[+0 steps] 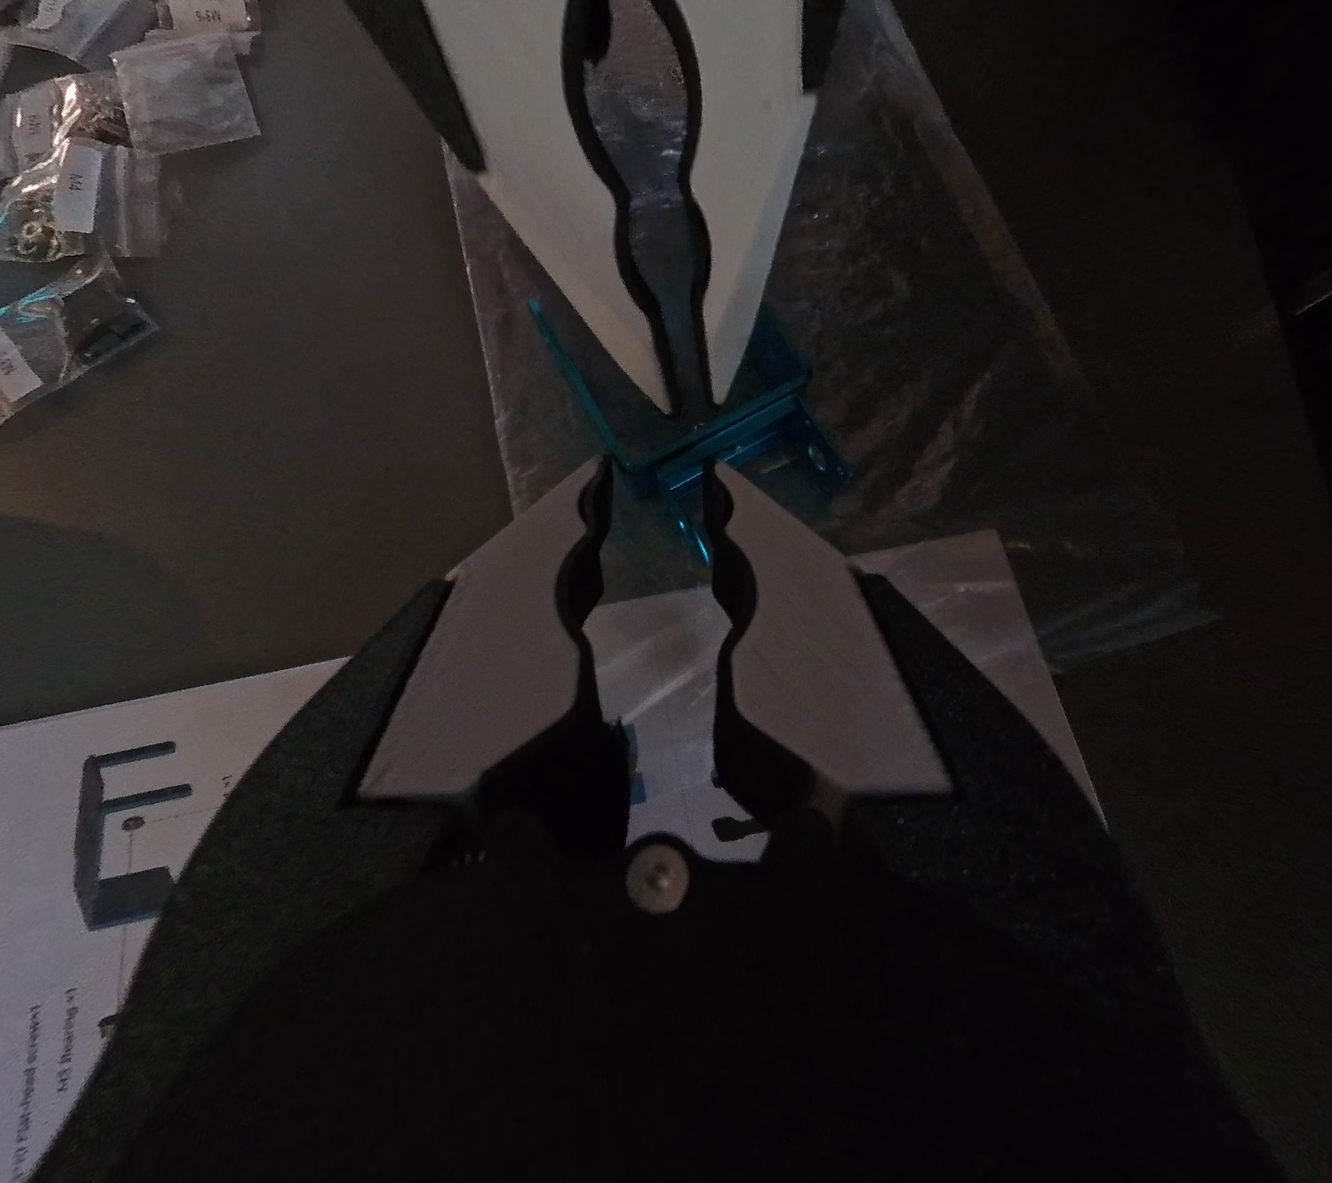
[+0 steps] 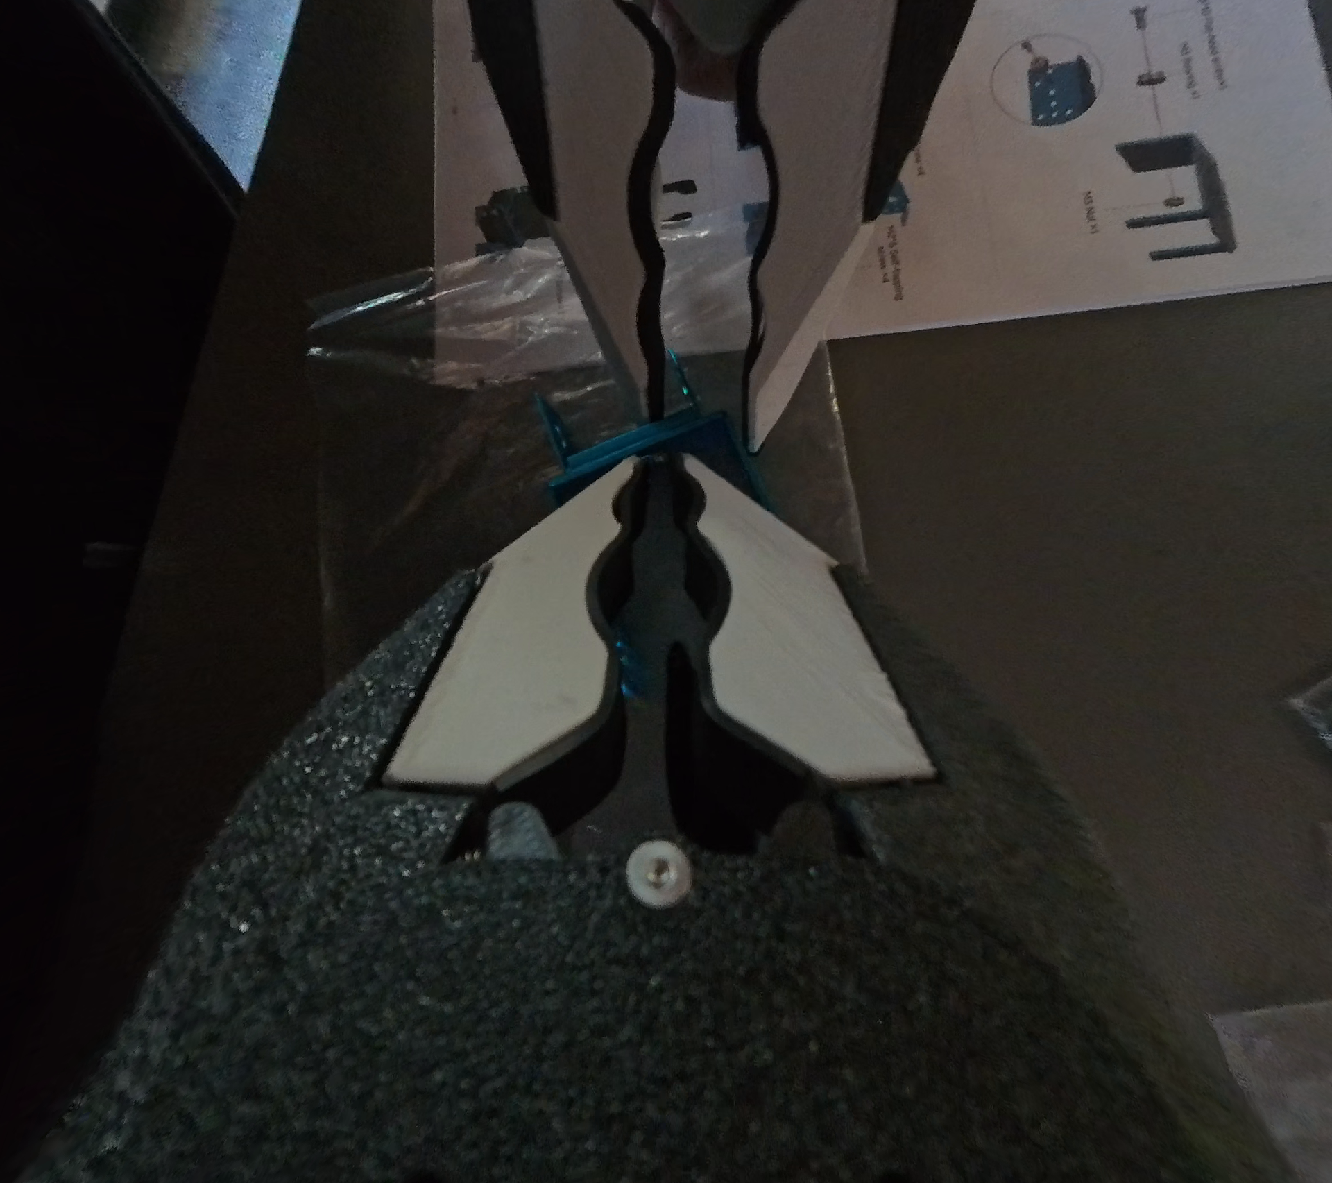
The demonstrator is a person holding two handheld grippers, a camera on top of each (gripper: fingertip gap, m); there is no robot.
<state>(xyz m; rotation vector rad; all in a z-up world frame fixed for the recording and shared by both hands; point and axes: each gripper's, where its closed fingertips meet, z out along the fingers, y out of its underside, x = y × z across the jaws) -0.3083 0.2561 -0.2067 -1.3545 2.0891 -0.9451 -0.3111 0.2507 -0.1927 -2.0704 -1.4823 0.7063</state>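
While both grippers meet | left gripper (image 1: 659, 471), right gripper (image 2: 659, 460) pinch blue bracket (image 1: 728, 431), legs downward

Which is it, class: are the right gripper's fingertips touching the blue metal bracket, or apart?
Touching: the right wrist view shows the right gripper pinching the blue metal bracket.

right gripper (image 2: 662, 463) pinching blue bracket (image 2: 634, 438), left gripper (image 2: 703, 427) opposite

1. Blue bracket (image 1: 728, 435), between both grippers' tips: glossy anodised-looking metal.
2. Right gripper (image 2: 659, 463) body: rough, speckled black plastic; its fingers (image 2: 533, 665) smooth, matt white.
3. Bag (image 1: 901, 298) beneath: shiny clear plastic.
4. Sheet (image 2: 1081, 153) behind: matt printed paper.
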